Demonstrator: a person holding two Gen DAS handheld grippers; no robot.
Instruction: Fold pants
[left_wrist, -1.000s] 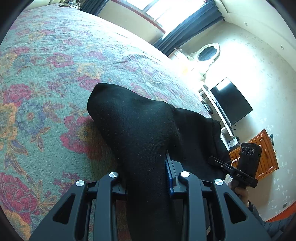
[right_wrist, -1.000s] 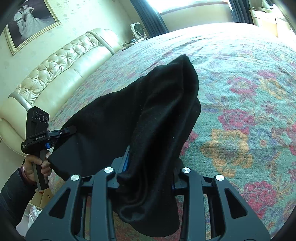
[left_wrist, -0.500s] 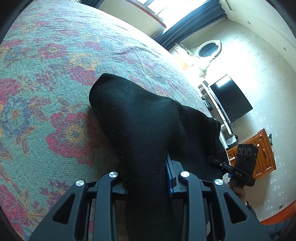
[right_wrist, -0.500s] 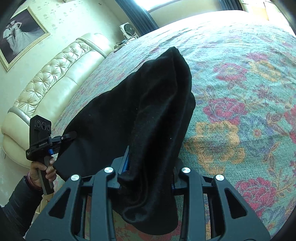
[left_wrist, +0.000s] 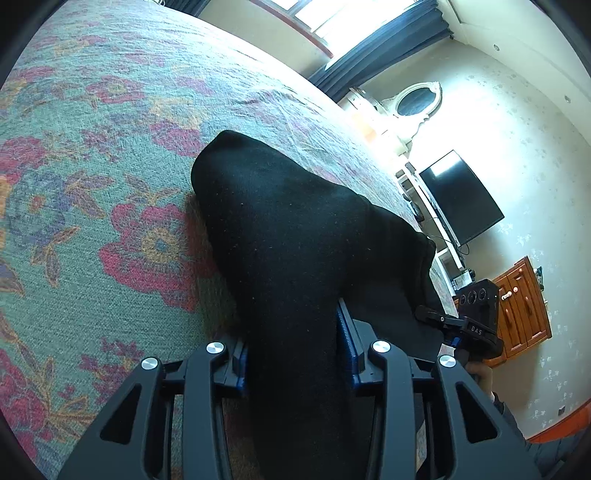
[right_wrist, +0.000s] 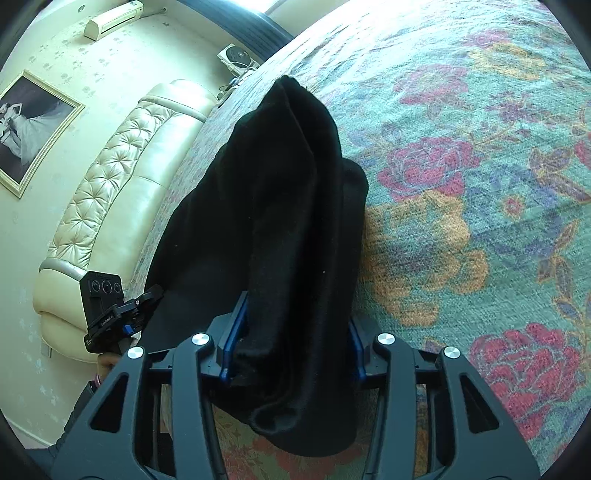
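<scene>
Left wrist view. Pants (left_wrist: 291, 236): black, soft matte knit with fine pale lint specks, bunched into a thick roll with a rounded, folded far end. The far end rests on the bed (left_wrist: 110, 177), which is covered by a teal spread woven with red and orange flowers; the near part rises into the left hand-held gripper (left_wrist: 291, 354). Its jaws have just been opening. They stand partly apart with the fabric filling the whole gap between the blue-edged pads; whether the pads still press on the cloth cannot be told. A second fold of the pants runs off to the right toward the right hand-held gripper (left_wrist: 476, 325), seen small at the bed's edge in a person's hand. Background: dark television (left_wrist: 461, 199), oval mirror (left_wrist: 417, 101), wooden cabinet (left_wrist: 524, 306), dark curtain (left_wrist: 380, 51).

Right wrist view. Same pants (right_wrist: 280, 206): black, doubled lengthwise into soft vertical folds, peaked at the far end on the bed (right_wrist: 480, 184), with a loose rounded lump hanging below the right hand-held gripper (right_wrist: 291, 350). Its jaws have just been opening and stand wider than the left pair, cloth between them; grip cannot be told. Left hand-held gripper (right_wrist: 118, 314) at the fabric's left edge. Background: cream tufted headboard (right_wrist: 110, 206), framed picture (right_wrist: 29, 129).
</scene>
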